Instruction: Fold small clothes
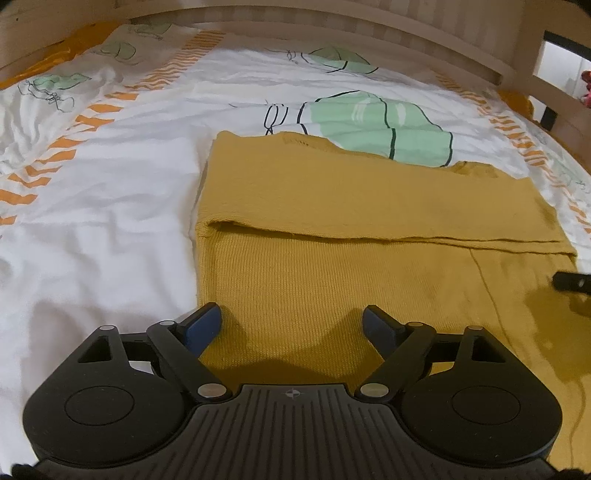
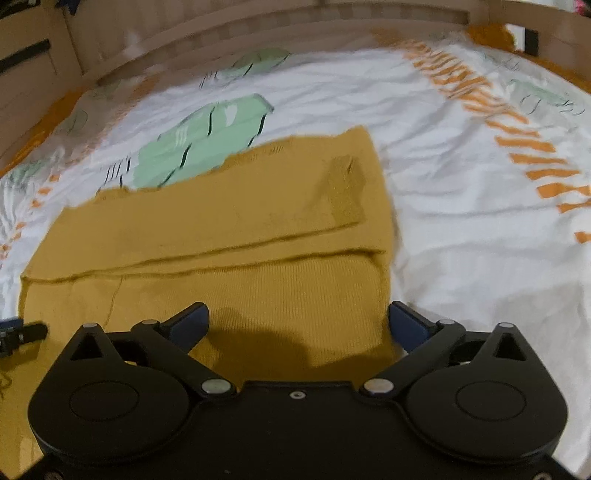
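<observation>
I see the mustard knit garment [image 1: 332,229] lying flat on the bed, its far part folded toward me so a doubled edge runs straight across its width, with ribbed knit showing on the near part below that fold. From the right wrist view the same garment [image 2: 229,221] shows a small flap of cloth lying near its far right corner, though that view is blurred and I cannot make out what the flap is. My left gripper [image 1: 291,325] sits low over the near left part of the garment with its jaws spread wide, nothing between them, its left finger about at the garment's left edge. My right gripper [image 2: 297,321] is over the near right part, jaws also spread wide and holding nothing, its right finger just past the garment's right edge. Under the garment is the white bedsheet [image 1: 103,229] printed with green shapes and orange stripes, and beyond it the wooden bed frame [image 1: 332,26] rises at the far side.
</observation>
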The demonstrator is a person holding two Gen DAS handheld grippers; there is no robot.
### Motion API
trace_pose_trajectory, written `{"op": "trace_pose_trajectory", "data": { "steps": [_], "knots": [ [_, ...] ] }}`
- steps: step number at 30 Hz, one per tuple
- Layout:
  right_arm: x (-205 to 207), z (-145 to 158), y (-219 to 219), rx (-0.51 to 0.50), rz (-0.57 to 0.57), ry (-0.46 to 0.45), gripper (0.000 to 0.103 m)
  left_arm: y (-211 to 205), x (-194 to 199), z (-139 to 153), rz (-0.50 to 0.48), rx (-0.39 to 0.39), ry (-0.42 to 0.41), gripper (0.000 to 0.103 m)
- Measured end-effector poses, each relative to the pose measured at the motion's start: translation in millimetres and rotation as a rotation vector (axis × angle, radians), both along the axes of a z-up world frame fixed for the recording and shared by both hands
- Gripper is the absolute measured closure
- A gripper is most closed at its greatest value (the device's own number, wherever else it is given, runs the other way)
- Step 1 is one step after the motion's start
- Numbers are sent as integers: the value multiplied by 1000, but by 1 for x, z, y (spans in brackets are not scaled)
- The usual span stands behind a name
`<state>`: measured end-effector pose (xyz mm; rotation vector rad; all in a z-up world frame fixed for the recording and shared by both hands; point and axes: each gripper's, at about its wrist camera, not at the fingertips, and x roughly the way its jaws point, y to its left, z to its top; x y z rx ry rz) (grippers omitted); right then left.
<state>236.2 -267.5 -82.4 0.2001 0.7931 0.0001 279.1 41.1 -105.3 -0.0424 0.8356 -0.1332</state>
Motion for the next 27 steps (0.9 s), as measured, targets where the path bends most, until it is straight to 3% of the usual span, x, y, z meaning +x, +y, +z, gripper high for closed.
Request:
{"op": "trace_pose_trajectory", "data": {
  "steps": [4, 10, 16, 20, 27],
  "knots": [
    [0, 17, 0, 9, -9, -102, 1, -1, 1, 0, 0, 5, 0, 19],
    [22, 24, 13, 31, 72, -168, 1, -2, 1, -1, -2, 11, -3, 18],
    [52, 12, 21, 57, 119, -131, 1, -2, 1, -1, -2, 11, -1, 18],
    [60, 0, 8, 50, 64, -98, 1, -1, 2, 0, -3, 8, 3, 18],
    [56, 5, 5, 45, 40, -103, 1, -1, 3, 0, -5, 14, 0, 18]
  ]
}}
